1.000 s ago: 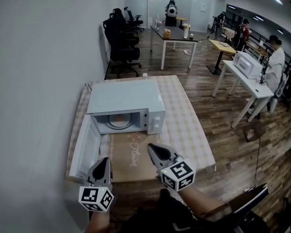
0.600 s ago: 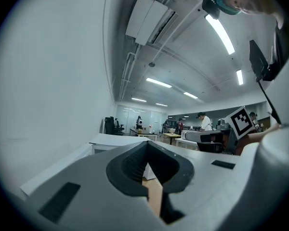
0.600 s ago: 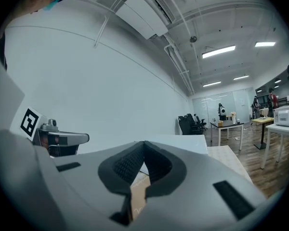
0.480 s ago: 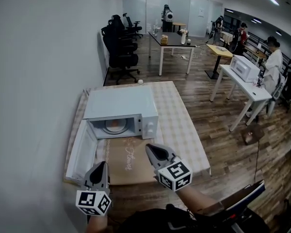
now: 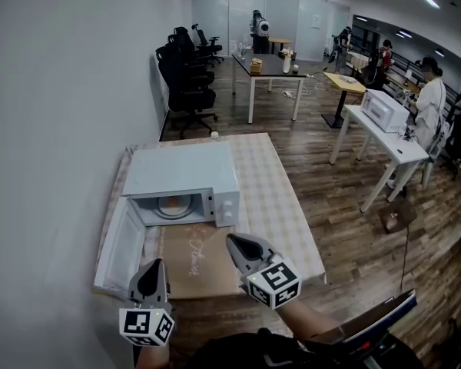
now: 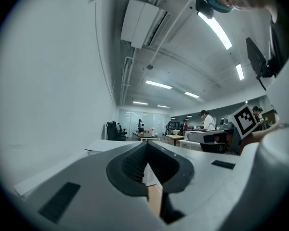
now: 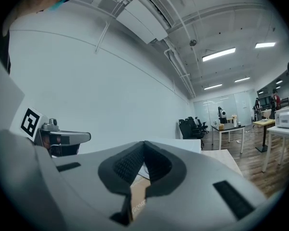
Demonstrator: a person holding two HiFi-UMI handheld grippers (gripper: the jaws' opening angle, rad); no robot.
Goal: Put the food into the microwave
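Checked-cloth worktop [image 5: 283, 200] by left wall [image 5: 54, 129], microwave [image 5: 180, 171] door open, brown mat [image 5: 206, 258] script illegible; left tongs [image 5: 154, 263] and right tongs [image 5: 231, 239] pressed together.

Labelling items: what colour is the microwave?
White; the microwave shows best in the head view.

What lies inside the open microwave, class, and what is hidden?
Inside the microwave, a round plate bearing an orange thing shows through the opening. The roof hides the cavity's back; the orange thing is too small to identify.
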